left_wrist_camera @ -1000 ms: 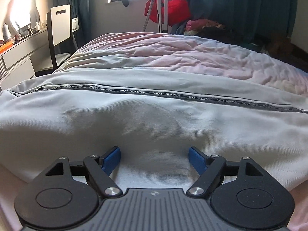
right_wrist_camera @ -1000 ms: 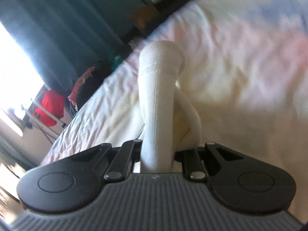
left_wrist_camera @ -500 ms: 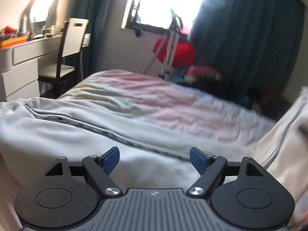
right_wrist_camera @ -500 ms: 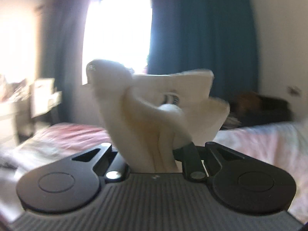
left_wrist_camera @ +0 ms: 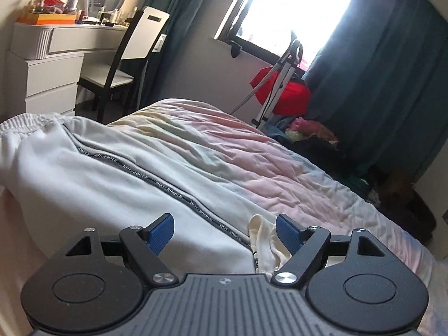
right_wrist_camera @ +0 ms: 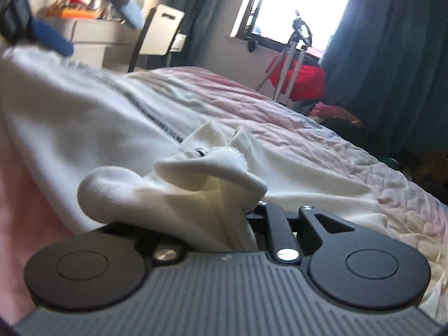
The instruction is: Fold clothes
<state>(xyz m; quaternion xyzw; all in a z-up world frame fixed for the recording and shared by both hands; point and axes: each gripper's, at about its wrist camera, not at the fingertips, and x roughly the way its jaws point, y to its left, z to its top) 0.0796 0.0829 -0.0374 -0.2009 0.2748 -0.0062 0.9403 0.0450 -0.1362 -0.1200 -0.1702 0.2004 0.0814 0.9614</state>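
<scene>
White jogging trousers (left_wrist_camera: 92,173) with a black lettered side stripe lie spread across the bed, waistband at the left. My left gripper (left_wrist_camera: 222,224) hovers just above them, blue pads wide apart with nothing between them. A cream cuff (left_wrist_camera: 263,240) lies by its right finger. In the right wrist view my right gripper (right_wrist_camera: 224,210) is shut on the bunched ribbed leg end (right_wrist_camera: 196,184), which covers its fingers and rests over the trousers (right_wrist_camera: 84,117). A blurred blue pad of the left gripper's fingers (right_wrist_camera: 53,39) shows at the upper left.
The bed's pink and pastel quilt (left_wrist_camera: 252,151) stretches to the right. A white dresser (left_wrist_camera: 47,84) and a chair (left_wrist_camera: 123,64) stand at the left. By the window are a stand with a red item (left_wrist_camera: 282,92), a clothes pile (left_wrist_camera: 310,131) and dark curtains (left_wrist_camera: 392,84).
My right gripper swung across the bed with the leg end, rolled level and came down onto the trousers. My left gripper rose and turned, still open.
</scene>
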